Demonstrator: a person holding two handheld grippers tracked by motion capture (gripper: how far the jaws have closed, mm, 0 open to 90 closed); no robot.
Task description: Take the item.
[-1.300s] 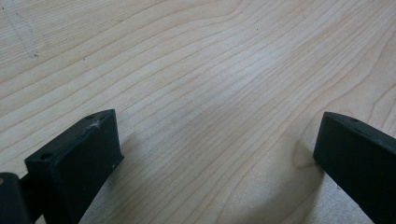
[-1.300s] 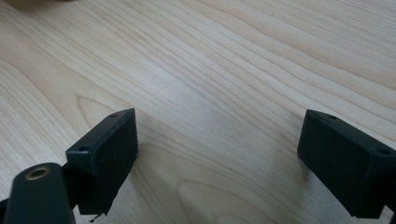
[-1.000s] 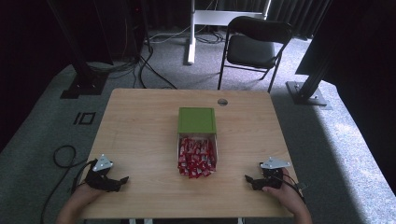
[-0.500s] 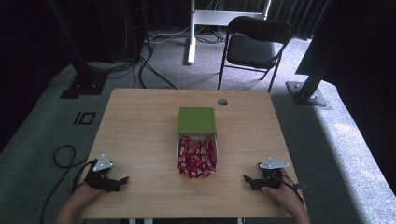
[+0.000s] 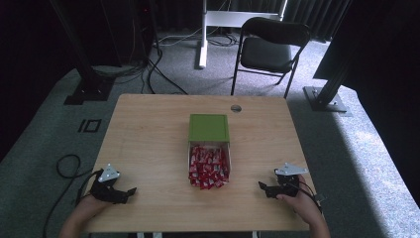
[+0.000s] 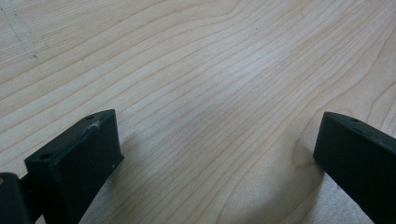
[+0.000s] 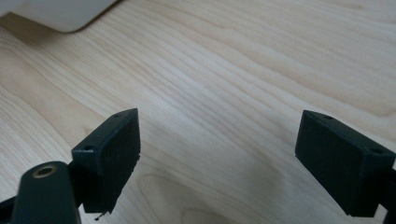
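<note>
From the high view we see a light wooden rectangular table with a small white open box of red-wrapped sweets lying at its middle, and a flat green square lid touching the box's far end. Our left gripper rests on the near left part of the table, well apart from the box, its black jaws pointing toward the centre; our right gripper rests on the near right part, likewise well apart from the box and pointing inward. A black folding chair stands on the grey carpet beyond the table. In the left gripper view, the two black jaws stand spread wide, with bare wood grain between them and nothing held. In the right gripper view, the jaws are again parted wide over bare wood, holding nothing, and a pale rounded corner that we cannot identify lies at the upper left edge.
</note>
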